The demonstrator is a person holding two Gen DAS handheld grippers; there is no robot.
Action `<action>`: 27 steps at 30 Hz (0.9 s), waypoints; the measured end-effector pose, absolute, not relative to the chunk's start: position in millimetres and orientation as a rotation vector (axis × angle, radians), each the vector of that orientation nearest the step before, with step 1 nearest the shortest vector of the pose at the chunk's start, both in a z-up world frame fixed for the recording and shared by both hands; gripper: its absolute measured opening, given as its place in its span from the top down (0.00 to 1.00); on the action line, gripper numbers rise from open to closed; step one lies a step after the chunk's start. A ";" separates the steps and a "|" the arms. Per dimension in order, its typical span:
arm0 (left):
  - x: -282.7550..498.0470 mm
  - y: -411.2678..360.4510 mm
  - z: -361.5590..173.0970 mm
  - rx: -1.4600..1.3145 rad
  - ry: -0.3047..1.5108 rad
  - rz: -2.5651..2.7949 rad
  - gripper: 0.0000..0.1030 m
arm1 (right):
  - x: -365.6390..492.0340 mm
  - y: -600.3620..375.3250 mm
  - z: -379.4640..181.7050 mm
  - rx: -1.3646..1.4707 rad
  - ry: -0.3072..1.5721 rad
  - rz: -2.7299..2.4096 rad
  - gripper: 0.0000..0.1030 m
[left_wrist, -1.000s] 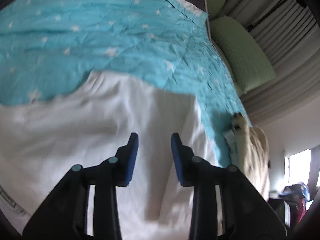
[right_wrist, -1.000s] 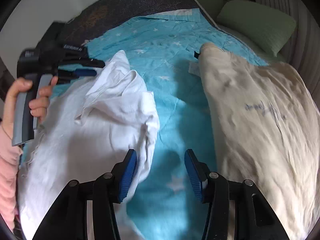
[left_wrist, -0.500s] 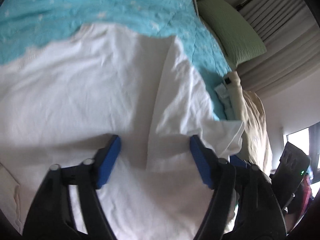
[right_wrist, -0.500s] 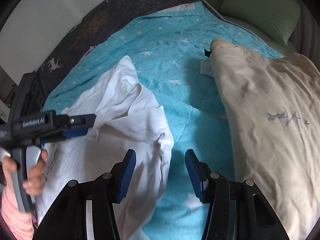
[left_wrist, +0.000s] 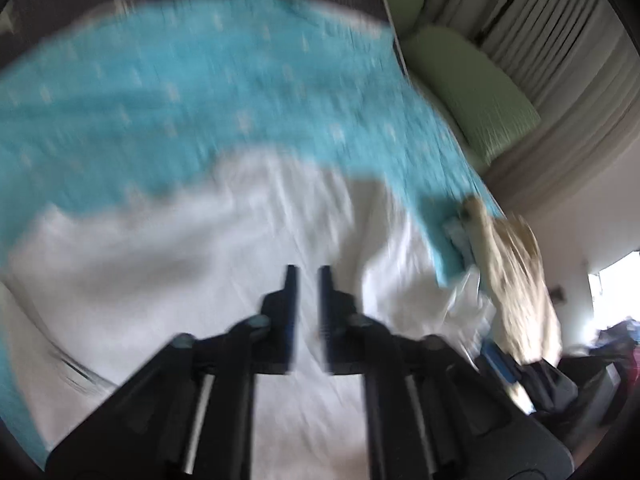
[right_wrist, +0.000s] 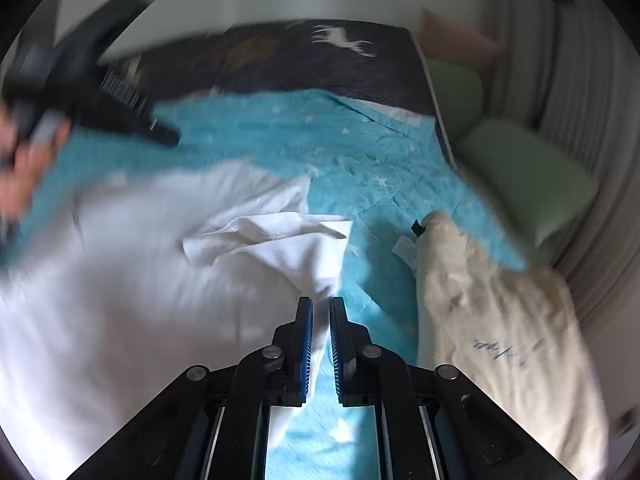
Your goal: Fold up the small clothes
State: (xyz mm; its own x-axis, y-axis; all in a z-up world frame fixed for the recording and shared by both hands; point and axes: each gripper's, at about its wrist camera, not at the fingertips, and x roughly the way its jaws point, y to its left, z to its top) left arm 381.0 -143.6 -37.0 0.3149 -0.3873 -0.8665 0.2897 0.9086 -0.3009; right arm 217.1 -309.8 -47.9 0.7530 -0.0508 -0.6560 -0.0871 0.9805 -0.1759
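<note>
**Across the bed, a white garment is being gathered for a fold**

On the turquoise star-patterned bedspread (right_wrist: 360,148) a white garment (right_wrist: 120,280) is spread over the near left part, with a cream garment (right_wrist: 500,320) lying apart from it on the right. Green pillows (right_wrist: 524,184) are seen at the far right.

A fold of the white garment's right edge is caught between the pads of the right gripper (right_wrist: 321,312), whose jaws are closing to a narrow gap on the cloth. The left gripper (left_wrist: 304,280) is seen over the middle of the white garment (left_wrist: 200,280); its jaws are narrow and closing, and because of blur it cannot be told whether cloth is pinched between them.

The step in hand is judged to be the first fold of the white garment. For the next move, a firm hold is called for, and the caught edge would need to be carried left across the body and laid flat.
</note>
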 end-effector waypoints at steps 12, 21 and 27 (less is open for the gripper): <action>347.8 -189.5 -72.3 0.011 1.139 -0.525 0.89 | 213.6 -293.7 -80.2 -0.368 0.782 0.002 0.77; 358.5 -172.9 -23.7 -0.013 1.007 -0.479 0.98 | 249.1 -345.6 -72.5 0.101 0.856 0.098 0.37; 371.4 -154.0 -22.4 -0.053 1.007 -0.458 0.97 | 280.8 -366.2 -79.4 0.380 0.884 0.046 0.49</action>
State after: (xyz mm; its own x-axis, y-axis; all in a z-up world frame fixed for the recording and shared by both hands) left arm 371.4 -154.0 -22.4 0.4482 -0.3939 -0.8025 0.3458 0.9042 -0.2507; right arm 280.8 -366.2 -79.4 0.6375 0.1952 -0.7453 0.1160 0.9320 0.3433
